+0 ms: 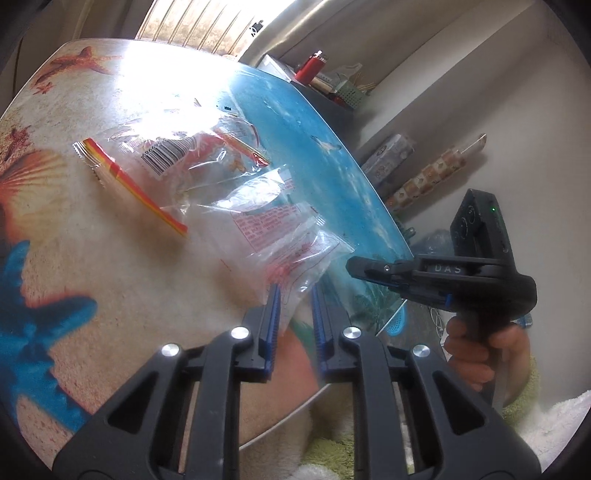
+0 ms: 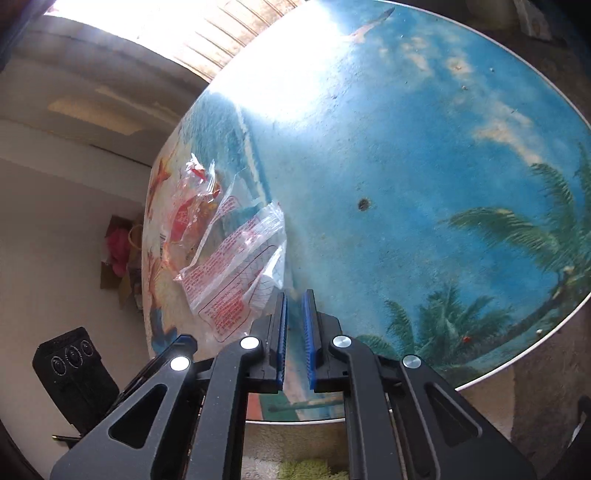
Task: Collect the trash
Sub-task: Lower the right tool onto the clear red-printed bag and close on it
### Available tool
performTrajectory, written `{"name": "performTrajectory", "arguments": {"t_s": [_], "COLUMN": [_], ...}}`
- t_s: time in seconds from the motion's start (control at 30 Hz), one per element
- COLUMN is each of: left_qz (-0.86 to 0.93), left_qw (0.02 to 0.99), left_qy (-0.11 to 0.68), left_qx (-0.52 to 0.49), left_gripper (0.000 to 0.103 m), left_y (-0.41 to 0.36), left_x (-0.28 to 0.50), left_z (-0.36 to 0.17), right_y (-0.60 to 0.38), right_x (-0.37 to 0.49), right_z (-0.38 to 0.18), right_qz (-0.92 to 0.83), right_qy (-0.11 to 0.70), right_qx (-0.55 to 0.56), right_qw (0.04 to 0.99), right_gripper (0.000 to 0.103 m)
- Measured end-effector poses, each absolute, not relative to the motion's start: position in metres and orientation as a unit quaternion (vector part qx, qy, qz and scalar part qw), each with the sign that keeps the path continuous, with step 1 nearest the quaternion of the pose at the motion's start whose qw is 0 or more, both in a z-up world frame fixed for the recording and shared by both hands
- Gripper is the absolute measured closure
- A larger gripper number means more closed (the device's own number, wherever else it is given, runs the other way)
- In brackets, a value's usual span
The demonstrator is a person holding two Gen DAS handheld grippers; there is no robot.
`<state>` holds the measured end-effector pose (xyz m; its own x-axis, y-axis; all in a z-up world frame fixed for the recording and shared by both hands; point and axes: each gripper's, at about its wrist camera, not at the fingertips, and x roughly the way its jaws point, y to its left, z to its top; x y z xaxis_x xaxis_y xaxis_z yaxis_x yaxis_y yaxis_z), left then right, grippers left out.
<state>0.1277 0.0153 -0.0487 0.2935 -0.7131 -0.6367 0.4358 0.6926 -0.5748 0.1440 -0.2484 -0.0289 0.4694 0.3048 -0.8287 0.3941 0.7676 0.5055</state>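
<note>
Low table (image 1: 110, 258) with a glossy beach print: sand, shells and starfish on one side, blue sea, sky and palms on the other. Strong glare across the far part from a window (image 1: 192, 29) behind it.

On the sandy part, toward the sea edge, two pieces of trash, overlapping: a barcode wrapper (image 1: 147, 162) with a red and yellow strip farther off, and a clear wrapper (image 1: 280, 229) with red print nearer, crumpled, its near corner lifted off the surface.

Left claw (image 1: 295, 291): blue pads drawn close, pinching that lifted near corner of the clear wrapper.

Right claw (image 2: 294, 295): pressed together, tips low over the table at the right edge of the same wrapper. Cannot tell whether any film sits between the pads; only the tabletop shows in the narrow gap. Gripped from below by a hand (image 1: 480, 354).

Around the table: pale walls, a dark shelf (image 1: 332, 99) with a red bottle (image 1: 310, 68) and a green basket (image 1: 349, 94), patterned rolls (image 1: 428, 177) leaning by the wall. On the floor, a green shaggy rug (image 1: 332, 454) and something white and fluffy (image 1: 561, 424). By the other wall, a cardboard box (image 2: 110, 273) with something pink inside.
</note>
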Motion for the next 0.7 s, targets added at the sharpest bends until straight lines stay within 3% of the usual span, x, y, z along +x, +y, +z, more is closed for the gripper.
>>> {"name": "performTrajectory", "arguments": {"t_s": [0.1,0.13,0.17,0.3,0.5,0.7], "left_qz": [-0.352,-0.348,-0.344,-0.326,-0.314,-0.337], "left_qw": [0.809,0.816,0.821,0.842,0.824,0.786], "left_qy": [0.453,0.444,0.438,0.410,0.463,0.507], "left_qx": [-0.129,-0.127,-0.127,-0.131,-0.089,-0.109], "left_gripper": [0.086,0.083,0.076,0.059,0.058,0.058], "left_y": [0.018,0.021,0.022,0.022,-0.006,-0.008], "left_x": [0.130,0.132,0.136,0.159,0.193,0.179], "left_z": [-0.039,-0.035,-0.031,-0.018,-0.036,-0.050], "right_y": [-0.266,-0.269,-0.269,-0.252,-0.235,-0.243], "right_x": [0.137,0.135,0.134,0.137,0.144,0.143], "right_z": [-0.026,-0.025,-0.024,-0.023,-0.032,-0.036], "right_qz": [-0.047,-0.046,-0.041,0.004,0.032,0.025], "right_qy": [0.504,0.499,0.496,0.492,0.503,0.499], "right_qx": [0.355,0.363,0.369,0.382,0.392,0.397], "right_qw": [0.786,0.785,0.785,0.782,0.770,0.770], "right_gripper": [0.088,0.082,0.073,0.064,0.063,0.062]}}
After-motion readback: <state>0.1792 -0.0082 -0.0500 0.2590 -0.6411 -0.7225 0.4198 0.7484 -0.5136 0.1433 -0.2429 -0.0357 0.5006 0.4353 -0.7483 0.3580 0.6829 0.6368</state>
